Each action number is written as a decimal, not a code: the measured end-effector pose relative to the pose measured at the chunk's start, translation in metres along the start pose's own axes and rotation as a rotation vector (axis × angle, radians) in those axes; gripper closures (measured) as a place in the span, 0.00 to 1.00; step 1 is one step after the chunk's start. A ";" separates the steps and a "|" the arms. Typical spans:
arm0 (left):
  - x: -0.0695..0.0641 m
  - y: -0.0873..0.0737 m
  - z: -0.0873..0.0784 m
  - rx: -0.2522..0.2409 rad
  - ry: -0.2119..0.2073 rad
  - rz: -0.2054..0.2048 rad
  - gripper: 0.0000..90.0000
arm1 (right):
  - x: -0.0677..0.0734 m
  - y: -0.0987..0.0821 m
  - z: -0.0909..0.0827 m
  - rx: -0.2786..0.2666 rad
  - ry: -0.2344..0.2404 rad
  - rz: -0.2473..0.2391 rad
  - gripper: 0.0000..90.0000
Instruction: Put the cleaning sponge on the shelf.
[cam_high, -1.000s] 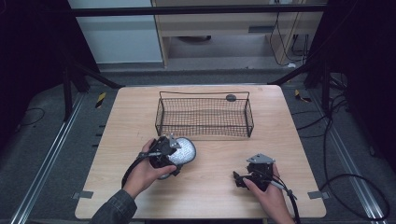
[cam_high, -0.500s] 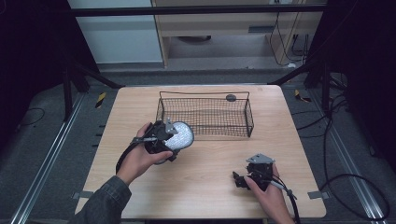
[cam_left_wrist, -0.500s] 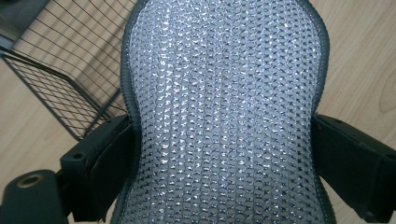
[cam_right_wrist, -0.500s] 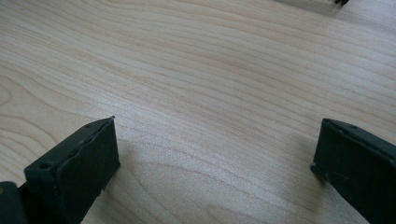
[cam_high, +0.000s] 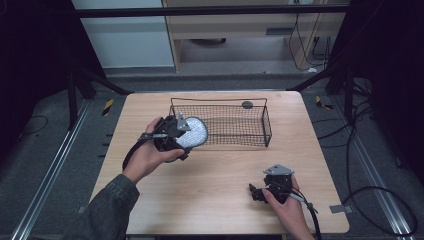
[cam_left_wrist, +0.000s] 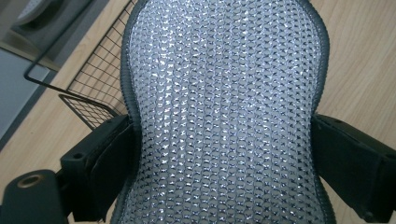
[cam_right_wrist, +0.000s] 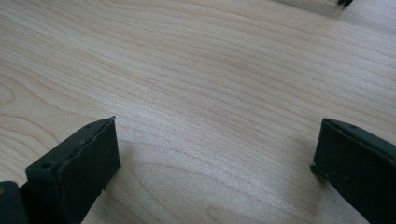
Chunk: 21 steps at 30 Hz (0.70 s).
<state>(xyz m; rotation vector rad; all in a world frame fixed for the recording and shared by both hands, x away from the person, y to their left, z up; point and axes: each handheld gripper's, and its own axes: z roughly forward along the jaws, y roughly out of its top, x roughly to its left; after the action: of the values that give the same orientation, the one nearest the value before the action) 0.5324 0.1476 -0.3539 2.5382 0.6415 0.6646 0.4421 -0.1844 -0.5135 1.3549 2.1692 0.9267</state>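
Nearest the tabletop's (cam_high: 215, 200) front edge, toward its right corner, the right hand-held gripper (cam_high: 260, 192) rests low over bare wood with its jaws spread wide and nothing between them. It seems best left parked there, clear of the carrying path.

Farther in, near the left edge, the left hand-held gripper (cam_high: 182, 137) is closed on a silvery mesh pad (cam_left_wrist: 224, 112) with a dark bound rim, held above the wood; the jaws pinch it across its narrow waist from both sides. The pad's wide end points toward the black wire basket (cam_high: 265, 127), which stands toward the back edge, and sits just beside the basket's left end.

The step looks like a drop into the basket. To do it well, lift the pad's leading edge clear of the wire rim, carry it over the open middle, lower it flat, and only then release, since a floppy pad may catch on the wires.
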 end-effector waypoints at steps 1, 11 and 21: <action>0.001 0.001 0.000 -0.003 0.004 0.004 0.09 | 0.000 0.000 0.000 0.000 0.000 -0.005 0.01; 0.014 0.015 0.003 -0.015 0.014 0.032 0.09 | 0.000 -0.001 -0.001 0.000 0.003 -0.006 0.01; 0.022 0.026 0.000 -0.027 0.034 0.048 0.09 | 0.000 -0.001 -0.001 0.002 0.005 -0.009 0.01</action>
<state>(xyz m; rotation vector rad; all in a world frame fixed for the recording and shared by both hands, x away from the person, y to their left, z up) 0.5581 0.1386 -0.3329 2.5294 0.5801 0.7299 0.4412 -0.1851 -0.5136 1.3442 2.1785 0.9257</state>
